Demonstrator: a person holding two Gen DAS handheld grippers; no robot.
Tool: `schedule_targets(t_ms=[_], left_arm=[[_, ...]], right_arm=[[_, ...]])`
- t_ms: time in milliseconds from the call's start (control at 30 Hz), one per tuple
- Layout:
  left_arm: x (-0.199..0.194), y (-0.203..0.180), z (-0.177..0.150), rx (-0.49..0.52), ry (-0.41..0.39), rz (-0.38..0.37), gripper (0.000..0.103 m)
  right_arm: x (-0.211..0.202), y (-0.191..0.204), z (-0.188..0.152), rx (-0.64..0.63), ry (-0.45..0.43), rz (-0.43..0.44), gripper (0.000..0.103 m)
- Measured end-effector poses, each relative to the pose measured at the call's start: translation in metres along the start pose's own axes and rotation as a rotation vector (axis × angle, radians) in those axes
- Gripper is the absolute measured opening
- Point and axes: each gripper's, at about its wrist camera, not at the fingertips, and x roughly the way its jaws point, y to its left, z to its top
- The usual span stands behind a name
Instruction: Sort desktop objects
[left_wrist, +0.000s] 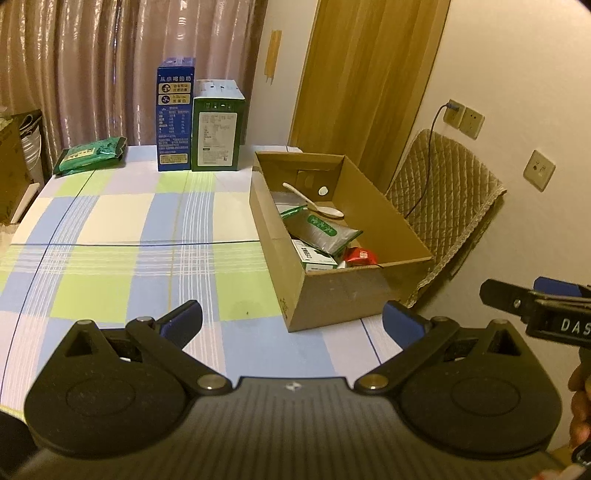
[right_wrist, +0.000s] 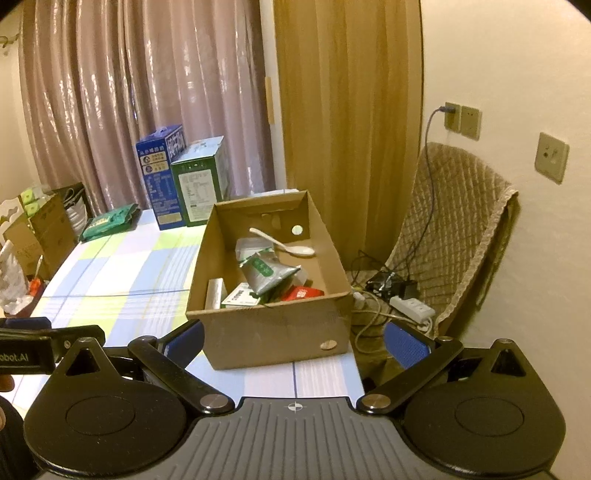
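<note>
1. Left wrist view: my left tongs (left_wrist: 291, 319) hang released over the worktop (left_wrist: 110, 236), blue pads spread wide with nothing between them. I judge they idle here because the near cloth holds nothing to pick.
2. The box (left_wrist: 332, 291) sits at the worktop's right edge, open-topped, matte brown cardboard with a finger hole in its far wall. Inside lie a glossy white spoon (left_wrist: 314, 201), a crinkled silver-green pouch (left_wrist: 321, 230), a small white-green carton and something red.
3. The worktop wears a checked cloth, smooth and flat. At its far end a soft green packet (left_wrist: 90, 154) lies flat, well apart from the box; I take it as unsorted. Two tall cartons (left_wrist: 197, 122) stand upright beside it.
4. Right wrist view: my right tongs (right_wrist: 293, 345) are likewise released, straddling the box's near wall without touching it. A quilted chair (right_wrist: 461, 229) and cables sit beyond the worktop.
</note>
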Motion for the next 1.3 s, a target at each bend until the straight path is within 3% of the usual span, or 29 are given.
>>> schedule_targets(t_ms=[500,1300], left_arm=[[-0.028,-0.011,-0.019,0.033,-0.034,0.022,0.102],[-0.029,-0.016,-0.022,0.052,-0.045,0.024,0.102]], right_arm=[[-0.036,0.021,-0.008,-0.032,-0.045,0.021,0.101],[-0.037,0.025,-0.008,-0.046,-0.052,0.026,0.101]])
